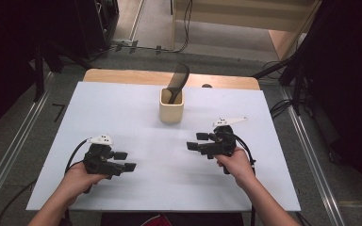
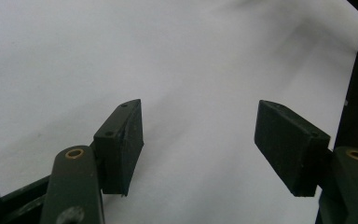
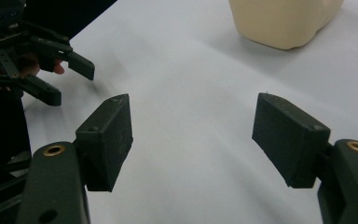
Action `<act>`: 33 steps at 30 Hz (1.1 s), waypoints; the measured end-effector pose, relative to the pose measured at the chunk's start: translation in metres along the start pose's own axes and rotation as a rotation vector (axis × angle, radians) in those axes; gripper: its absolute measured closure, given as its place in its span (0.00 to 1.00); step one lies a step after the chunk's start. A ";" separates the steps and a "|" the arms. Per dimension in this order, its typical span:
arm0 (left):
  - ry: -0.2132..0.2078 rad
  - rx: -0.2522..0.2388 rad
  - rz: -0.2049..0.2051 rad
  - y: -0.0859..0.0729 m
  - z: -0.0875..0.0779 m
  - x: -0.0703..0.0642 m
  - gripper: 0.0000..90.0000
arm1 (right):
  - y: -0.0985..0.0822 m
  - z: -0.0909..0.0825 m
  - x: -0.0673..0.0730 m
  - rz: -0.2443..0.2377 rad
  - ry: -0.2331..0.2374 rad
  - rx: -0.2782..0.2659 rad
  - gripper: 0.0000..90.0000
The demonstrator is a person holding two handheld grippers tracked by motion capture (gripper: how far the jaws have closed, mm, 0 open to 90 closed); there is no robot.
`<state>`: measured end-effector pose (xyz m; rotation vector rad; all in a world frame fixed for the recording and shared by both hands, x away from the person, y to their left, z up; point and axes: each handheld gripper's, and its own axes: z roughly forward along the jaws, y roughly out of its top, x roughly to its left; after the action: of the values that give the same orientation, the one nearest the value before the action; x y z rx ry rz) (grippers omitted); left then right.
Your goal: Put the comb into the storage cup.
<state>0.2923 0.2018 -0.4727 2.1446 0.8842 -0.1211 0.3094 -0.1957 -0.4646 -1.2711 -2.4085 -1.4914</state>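
A cream holder cup stands upright at the middle back of the white table, with a black spatula leaning out of it. My left gripper rests low at the front left, jaws pointing right and open on nothing. In the left gripper view its jaws stand wide over bare table. My right gripper hangs at the front right, jaws pointing left, open and empty. The right gripper view has its gripper wide apart, the cup beyond at top right and the left gripper at far left.
The table's wooden back edge lies behind the cup. Dark stands and cables flank the table on both sides. Metal floor rails run along the left and right.
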 end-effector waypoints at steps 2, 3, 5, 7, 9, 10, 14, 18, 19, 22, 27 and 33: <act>0.000 -0.005 -0.003 0.000 0.000 0.000 0.36 | -0.002 -0.002 0.001 -0.004 -0.006 -0.005 0.29; 0.000 -0.008 -0.005 0.000 0.000 0.000 0.36 | -0.004 -0.002 0.002 -0.004 -0.013 -0.008 0.29; 0.003 -0.007 -0.002 0.000 0.000 0.000 0.36 | -0.006 -0.003 0.003 -0.009 -0.016 -0.003 0.29; 0.004 -0.007 -0.001 0.000 -0.001 0.000 0.36 | -0.009 -0.004 0.004 -0.011 -0.015 0.001 0.29; 0.005 -0.007 -0.001 0.000 -0.001 0.000 0.36 | -0.012 -0.007 0.005 -0.013 -0.017 0.003 0.29; 0.007 -0.005 -0.001 0.000 -0.001 0.000 0.36 | -0.013 -0.009 0.005 -0.013 -0.019 0.002 0.29; 0.009 -0.007 0.001 0.000 -0.001 0.000 0.36 | -0.019 -0.014 0.005 -0.018 -0.028 0.003 0.29; 0.009 -0.008 -0.001 -0.001 -0.002 0.000 0.36 | -0.023 -0.018 0.005 -0.025 -0.033 0.012 0.29; 0.009 -0.008 0.000 -0.001 -0.002 0.000 0.36 | -0.025 -0.020 0.005 -0.022 -0.037 0.013 0.29; 0.011 -0.013 0.000 -0.001 -0.002 0.000 0.36 | -0.028 -0.023 0.005 -0.028 -0.040 0.014 0.29; 0.011 -0.012 0.002 -0.001 -0.002 0.000 0.36 | -0.035 -0.032 0.006 -0.026 -0.049 0.011 0.29; 0.011 -0.014 0.005 -0.001 -0.002 -0.001 0.36 | -0.045 -0.040 0.003 -0.020 -0.064 0.014 0.29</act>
<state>0.2908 0.2035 -0.4714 2.1360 0.8838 -0.1007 0.2636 -0.2332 -0.4743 -1.3165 -2.4732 -1.4583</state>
